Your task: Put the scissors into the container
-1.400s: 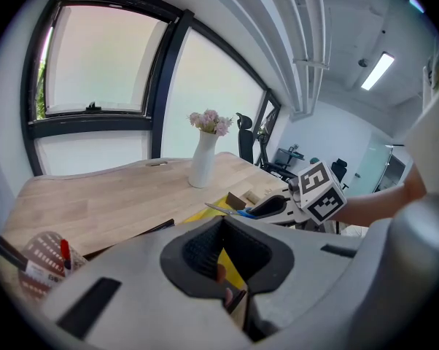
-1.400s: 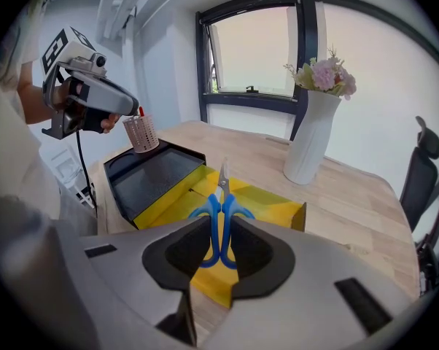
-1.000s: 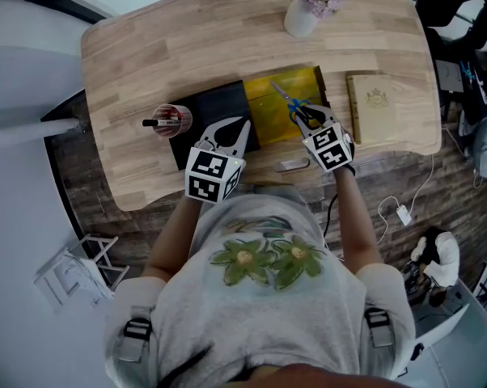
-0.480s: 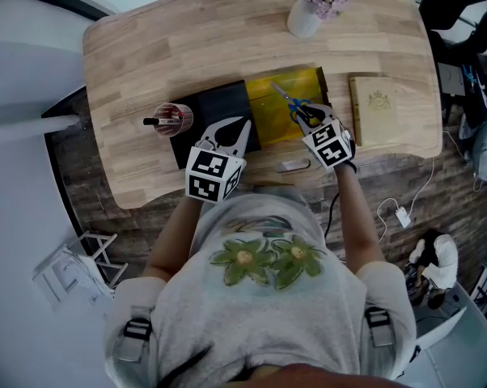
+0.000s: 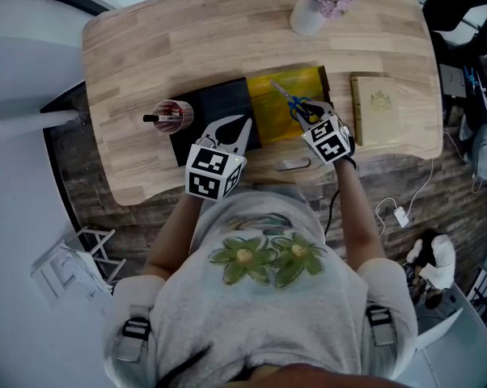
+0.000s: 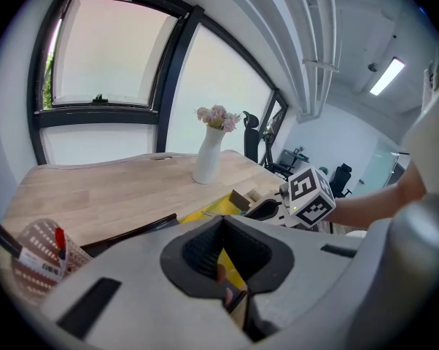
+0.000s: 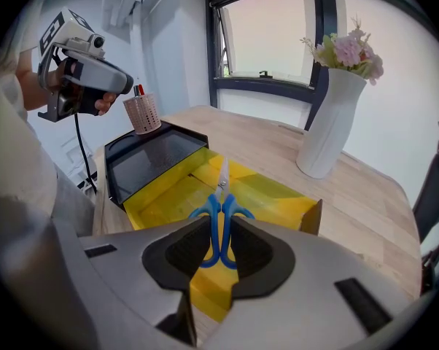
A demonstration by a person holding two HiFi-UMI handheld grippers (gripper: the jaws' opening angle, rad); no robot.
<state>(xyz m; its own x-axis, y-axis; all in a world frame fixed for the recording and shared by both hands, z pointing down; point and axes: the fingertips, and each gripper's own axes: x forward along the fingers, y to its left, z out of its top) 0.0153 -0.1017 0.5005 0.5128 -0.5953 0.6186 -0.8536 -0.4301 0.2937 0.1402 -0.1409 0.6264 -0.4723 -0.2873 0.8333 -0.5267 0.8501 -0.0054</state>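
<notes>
Three cameras, one desk
Head view looks steeply down on the wooden table [image 5: 171, 47]; gripper views sit low, close, both showing yellow container [image 7: 278, 188] and vase [image 7: 325, 130].

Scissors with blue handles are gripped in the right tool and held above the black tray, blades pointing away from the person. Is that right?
Not quite. The right tool does grip the scissors by their blue handles, blades pointing away from the person, but they are above the yellow container, not the black tray beside it. The right gripper view shows this.
</notes>
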